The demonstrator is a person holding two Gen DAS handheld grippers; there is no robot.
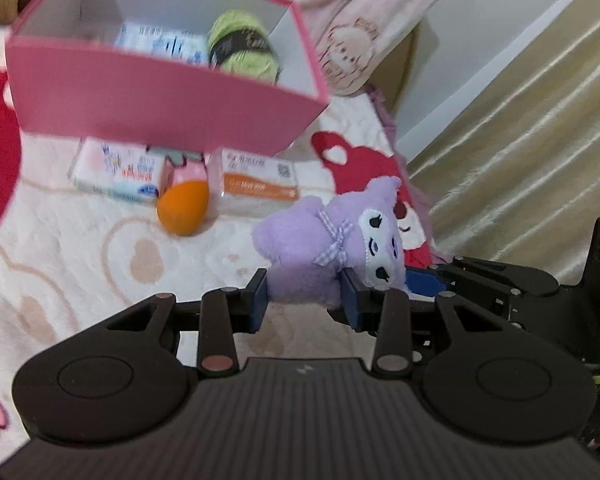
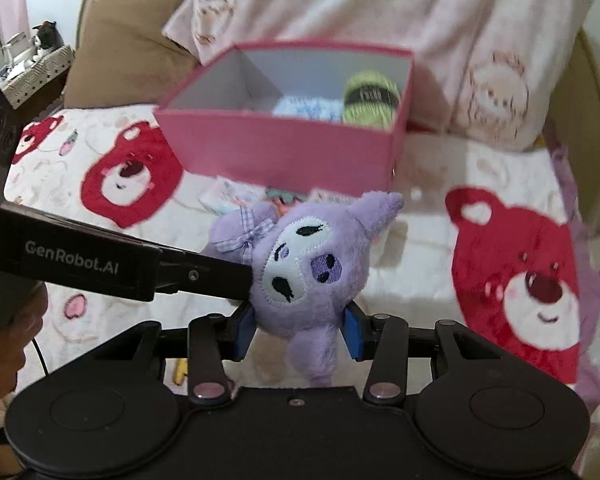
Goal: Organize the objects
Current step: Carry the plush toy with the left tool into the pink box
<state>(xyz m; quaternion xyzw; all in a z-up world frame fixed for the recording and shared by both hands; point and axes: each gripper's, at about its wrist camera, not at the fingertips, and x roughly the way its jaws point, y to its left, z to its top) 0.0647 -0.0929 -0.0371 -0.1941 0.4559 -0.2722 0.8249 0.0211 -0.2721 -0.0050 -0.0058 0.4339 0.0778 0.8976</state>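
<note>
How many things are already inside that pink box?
2 show: a green yarn ball at the right end of the box, and a blue-printed packet beside it on its left. The near wall hides the box floor, so more may lie there.

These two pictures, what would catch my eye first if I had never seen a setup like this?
Most striking is the purple plush toy, pinched from two sides at once by the left gripper and the right gripper. Behind it stands an open pink box on the bear-print blanket, already holding a green yarn ball. In front of the box lie an orange sponge and small packets.
</note>
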